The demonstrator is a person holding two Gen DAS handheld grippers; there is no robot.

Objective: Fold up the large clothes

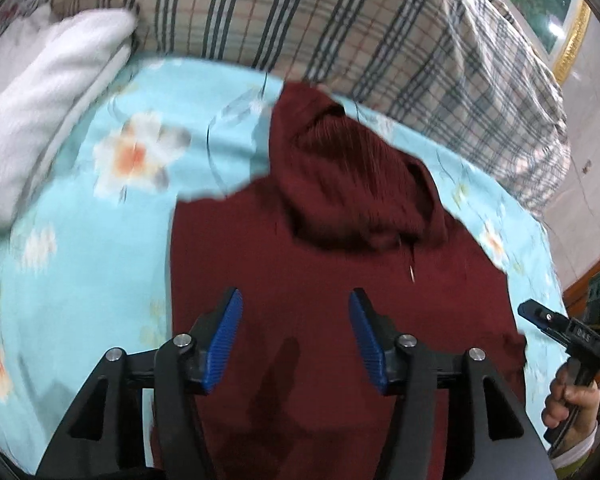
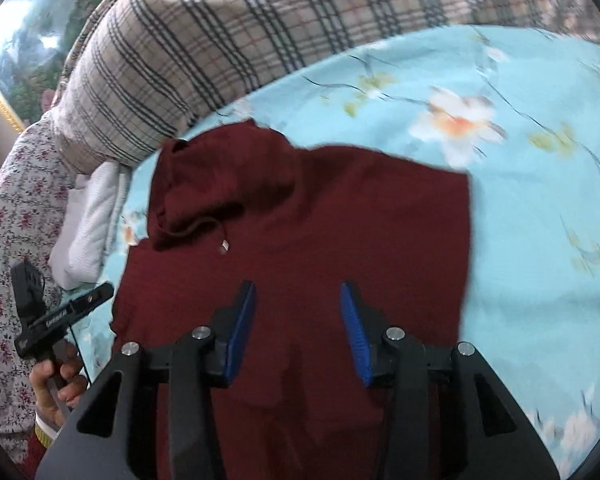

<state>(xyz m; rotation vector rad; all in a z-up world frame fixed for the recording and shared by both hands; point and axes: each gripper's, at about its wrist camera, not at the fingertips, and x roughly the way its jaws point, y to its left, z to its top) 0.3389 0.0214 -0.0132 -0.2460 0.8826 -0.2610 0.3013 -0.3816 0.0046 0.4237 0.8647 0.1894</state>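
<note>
A dark red hooded sweater [image 1: 300,240] lies flat on the light blue flowered bed sheet [image 1: 100,260], its hood [image 1: 340,168] bunched at the far end. My left gripper [image 1: 296,294] hovers over the sweater's body, open, with nothing between its blue pads. In the right wrist view the same sweater [image 2: 340,220] lies with its hood [image 2: 220,184] to the far left and a drawstring tip [image 2: 224,246] on the chest. My right gripper [image 2: 297,286] is also open and empty above the cloth. Both views are blurred.
A plaid quilt [image 1: 340,20] is heaped along the far side of the bed. A white folded cloth [image 1: 40,100] lies at the far left. A hand [image 1: 568,400] holds the other gripper past the sweater's right edge. A gold-framed picture [image 1: 560,20] stands behind.
</note>
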